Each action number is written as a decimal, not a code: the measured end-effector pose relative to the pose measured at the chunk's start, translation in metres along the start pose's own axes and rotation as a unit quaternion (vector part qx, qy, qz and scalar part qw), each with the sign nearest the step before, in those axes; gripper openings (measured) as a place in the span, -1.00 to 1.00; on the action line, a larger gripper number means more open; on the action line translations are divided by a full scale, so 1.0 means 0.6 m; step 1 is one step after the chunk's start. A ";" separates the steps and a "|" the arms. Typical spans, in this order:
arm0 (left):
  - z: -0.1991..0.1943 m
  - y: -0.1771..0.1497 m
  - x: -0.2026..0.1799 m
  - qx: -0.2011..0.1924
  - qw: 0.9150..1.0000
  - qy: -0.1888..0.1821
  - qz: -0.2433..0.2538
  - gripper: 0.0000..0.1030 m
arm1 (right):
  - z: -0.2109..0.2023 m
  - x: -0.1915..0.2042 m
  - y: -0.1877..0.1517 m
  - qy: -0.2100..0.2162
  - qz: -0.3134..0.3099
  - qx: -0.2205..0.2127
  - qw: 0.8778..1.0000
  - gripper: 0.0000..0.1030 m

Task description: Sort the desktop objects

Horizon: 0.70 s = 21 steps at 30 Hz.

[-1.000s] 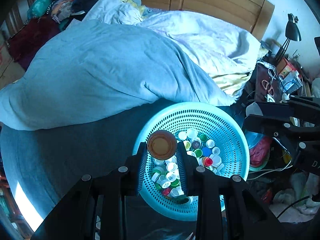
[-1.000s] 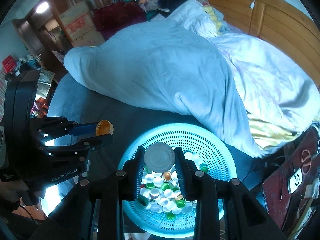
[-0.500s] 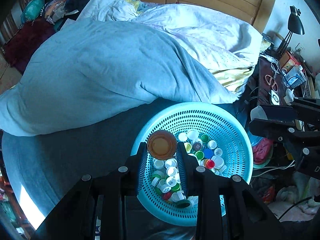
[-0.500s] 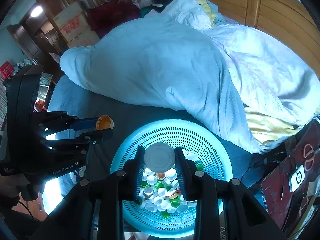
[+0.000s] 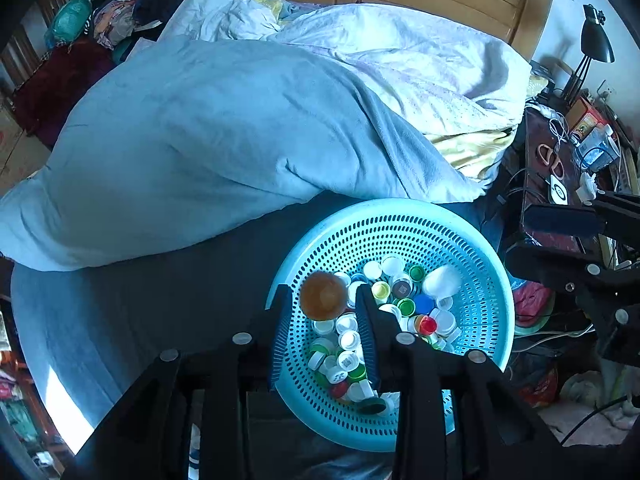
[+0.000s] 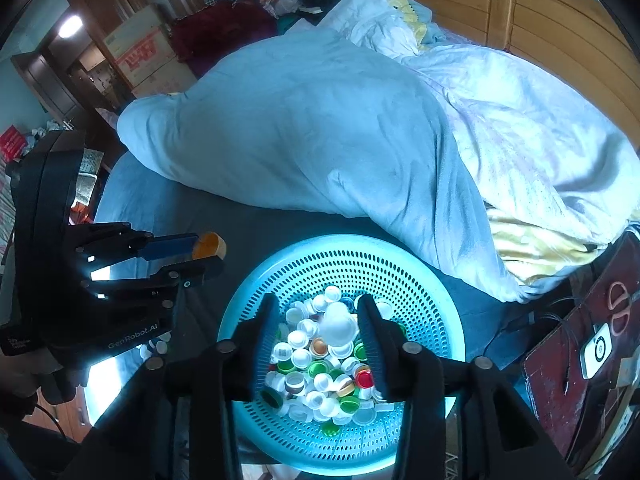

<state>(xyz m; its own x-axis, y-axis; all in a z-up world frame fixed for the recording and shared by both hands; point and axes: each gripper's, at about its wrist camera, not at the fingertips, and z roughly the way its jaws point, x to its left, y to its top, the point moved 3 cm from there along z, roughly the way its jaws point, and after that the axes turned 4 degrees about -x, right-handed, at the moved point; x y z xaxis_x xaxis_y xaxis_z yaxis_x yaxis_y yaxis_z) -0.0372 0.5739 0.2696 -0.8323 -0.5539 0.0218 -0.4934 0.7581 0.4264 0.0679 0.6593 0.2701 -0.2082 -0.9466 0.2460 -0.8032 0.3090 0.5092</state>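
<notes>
A light blue perforated basket (image 5: 472, 240) (image 6: 420, 268) holds several bottle caps of mixed colours. My left gripper (image 5: 323, 300) is above the basket's left side with an orange cap (image 5: 323, 296) between its fingers; in the right wrist view that cap (image 6: 209, 245) still sits at its fingertips. My right gripper (image 6: 318, 320) is open over the basket. A white cap (image 6: 339, 324) lies loose on the pile between its spread fingers; it also shows in the left wrist view (image 5: 441, 280).
The basket sits on a dark grey bedsheet (image 5: 160, 280). A light blue duvet (image 5: 208, 140) is heaped behind it. A cluttered bedside table (image 5: 560, 168) stands to the right with a black lamp (image 5: 592, 48). More caps (image 6: 154, 346) lie left of the basket.
My right gripper has opened and let go of the white cap, which has dropped onto the pile. Both grippers have shifted slightly over the basket.
</notes>
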 end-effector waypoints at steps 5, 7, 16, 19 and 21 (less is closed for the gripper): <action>-0.002 -0.008 -0.001 -0.001 1.000 0.006 -0.003 -0.32 | -0.002 0.000 -0.004 -0.002 -0.001 -0.001 1.000 0.06; -0.003 -0.011 -0.001 -0.002 1.000 0.008 -0.004 -0.28 | -0.003 0.001 -0.005 -0.003 -0.001 -0.002 1.000 0.07; -0.016 -0.038 0.017 -0.010 1.000 0.012 -0.021 -0.15 | -0.002 0.024 -0.014 -0.005 -0.010 -0.003 1.000 0.27; -0.021 -0.055 0.034 -0.009 0.999 0.013 -0.032 -0.15 | 0.004 0.046 -0.019 0.000 -0.019 0.001 1.000 0.28; -0.025 -0.069 0.048 -0.010 0.999 0.015 -0.041 -0.15 | 0.009 0.066 -0.021 0.005 -0.027 0.004 1.000 0.28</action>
<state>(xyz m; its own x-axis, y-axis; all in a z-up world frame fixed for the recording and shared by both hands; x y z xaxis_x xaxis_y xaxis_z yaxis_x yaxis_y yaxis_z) -0.0370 0.5213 0.2664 -0.7809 -0.6245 0.0131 -0.5547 0.7030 0.4451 0.0671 0.6177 0.2691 -0.1592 -0.9608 0.2272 -0.8173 0.2573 0.5155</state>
